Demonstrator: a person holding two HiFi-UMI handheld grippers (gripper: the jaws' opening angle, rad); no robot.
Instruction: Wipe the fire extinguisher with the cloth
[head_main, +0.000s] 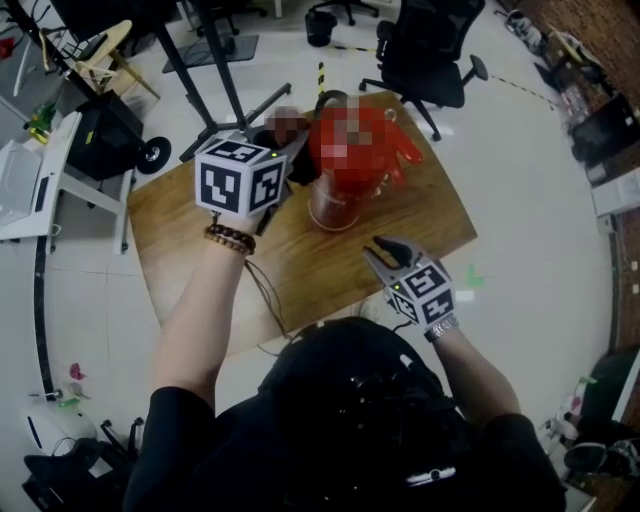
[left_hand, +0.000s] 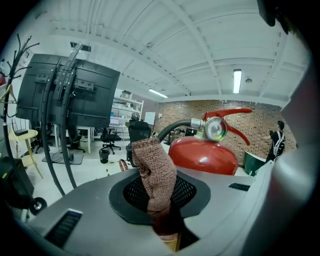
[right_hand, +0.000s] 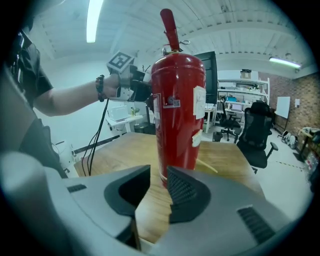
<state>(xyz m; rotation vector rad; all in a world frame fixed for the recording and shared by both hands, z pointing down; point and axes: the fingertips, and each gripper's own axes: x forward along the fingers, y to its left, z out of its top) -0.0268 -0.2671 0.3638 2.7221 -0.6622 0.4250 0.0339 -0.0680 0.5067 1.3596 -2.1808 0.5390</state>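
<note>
A red fire extinguisher (head_main: 345, 185) stands upright on the wooden table (head_main: 200, 240); a blurred patch covers its top in the head view. My left gripper (head_main: 285, 165) is at its upper left side, shut on a brown knitted cloth (left_hand: 156, 170). The cloth sticks up between the jaws just short of the extinguisher's rounded shoulder (left_hand: 202, 156), with the gauge (left_hand: 216, 129) above. Whether cloth and extinguisher touch I cannot tell. My right gripper (head_main: 385, 250) hovers over the table in front of the extinguisher body (right_hand: 177, 110). Its jaws stand slightly apart with nothing between them (right_hand: 157, 187).
A black office chair (head_main: 430, 50) stands behind the table, and a black stand's legs (head_main: 230, 95) reach the table's far left corner. A black cable (head_main: 265, 290) trails over the near table edge. A person (left_hand: 277, 140) stands far off by the brick wall.
</note>
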